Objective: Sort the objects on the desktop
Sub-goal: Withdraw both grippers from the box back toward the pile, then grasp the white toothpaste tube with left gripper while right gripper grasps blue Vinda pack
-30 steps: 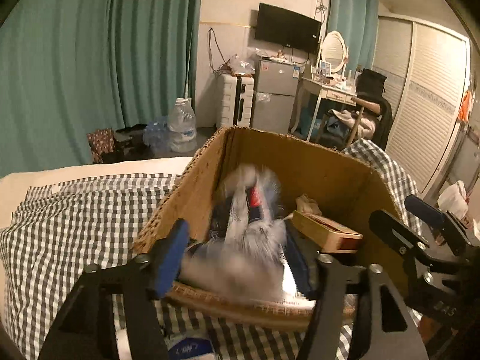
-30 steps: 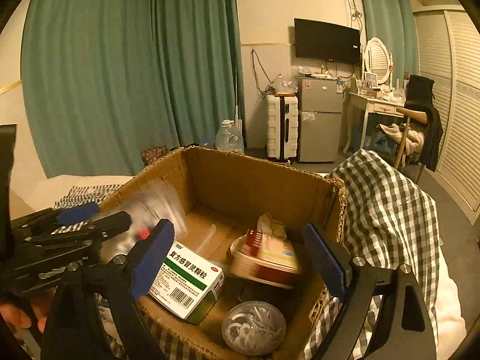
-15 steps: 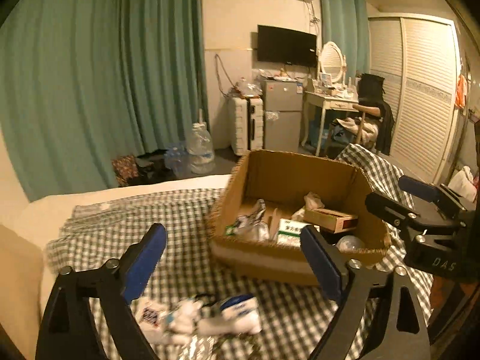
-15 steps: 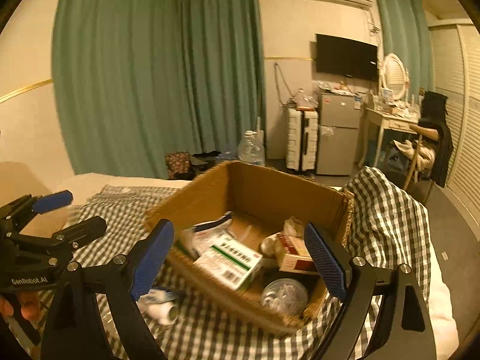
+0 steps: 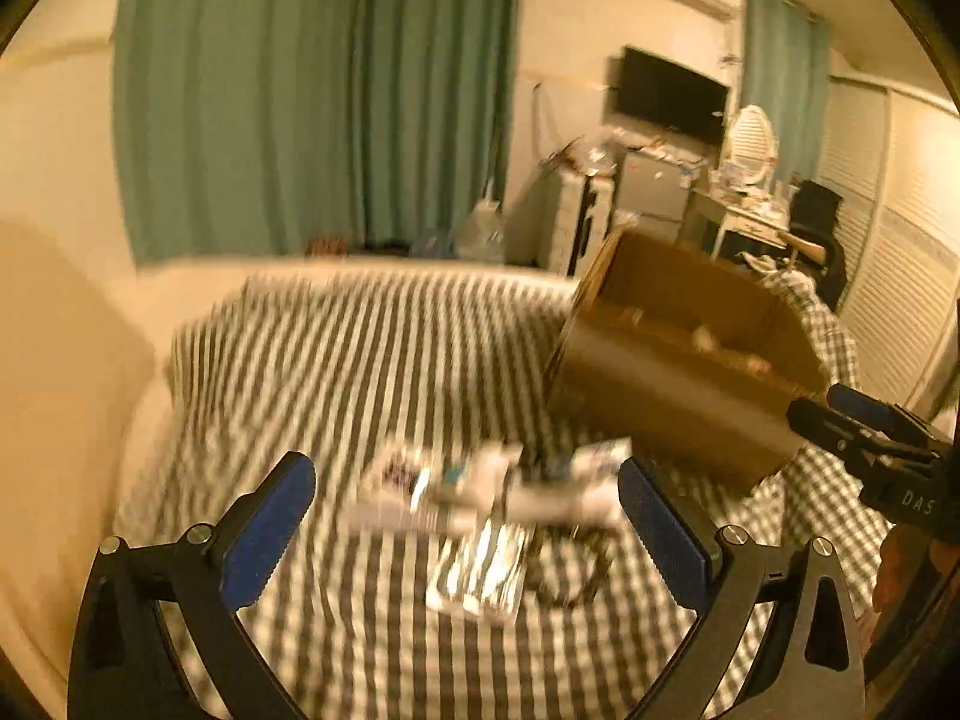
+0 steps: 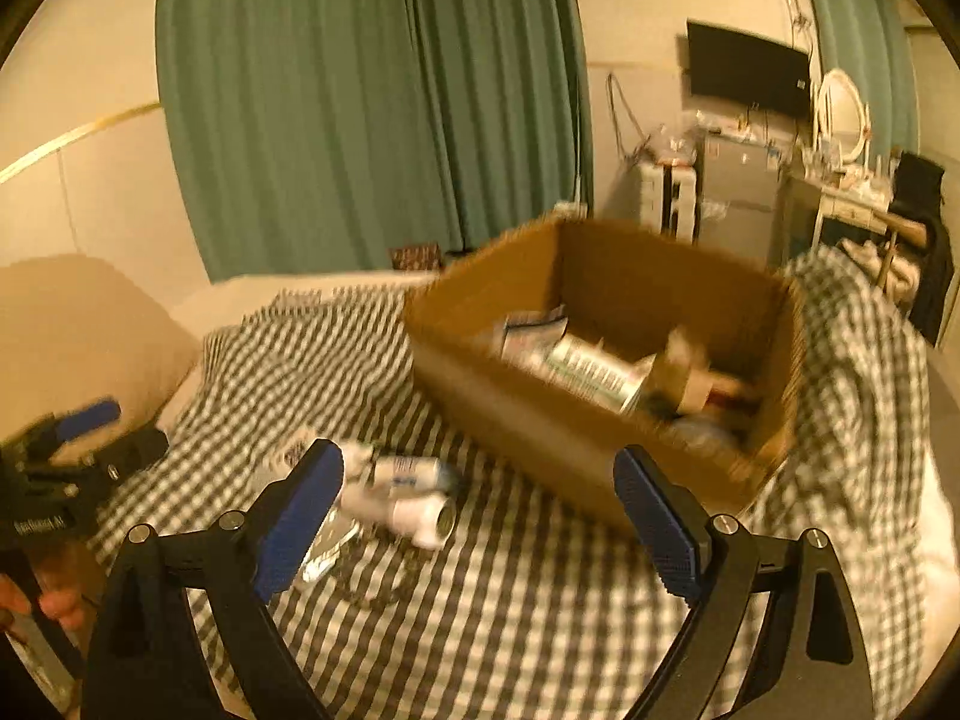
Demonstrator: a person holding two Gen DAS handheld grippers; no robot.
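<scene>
Right, both frames blurred. Left gripper [image 5: 462, 531] jaws wide apart, just been opening, nothing gripped; beyond its tips a small pile of packets and tubes [image 5: 480, 495] lies on the checked bedcover [image 5: 336, 372]. Right gripper [image 6: 477, 516] also wide open, empty, over bare cover with a white tube [image 6: 414, 513] just beside its left finger. Cardboard box [image 6: 540, 420] sits to the right of the pile, medicine cartons [image 6: 576, 360] inside
</scene>
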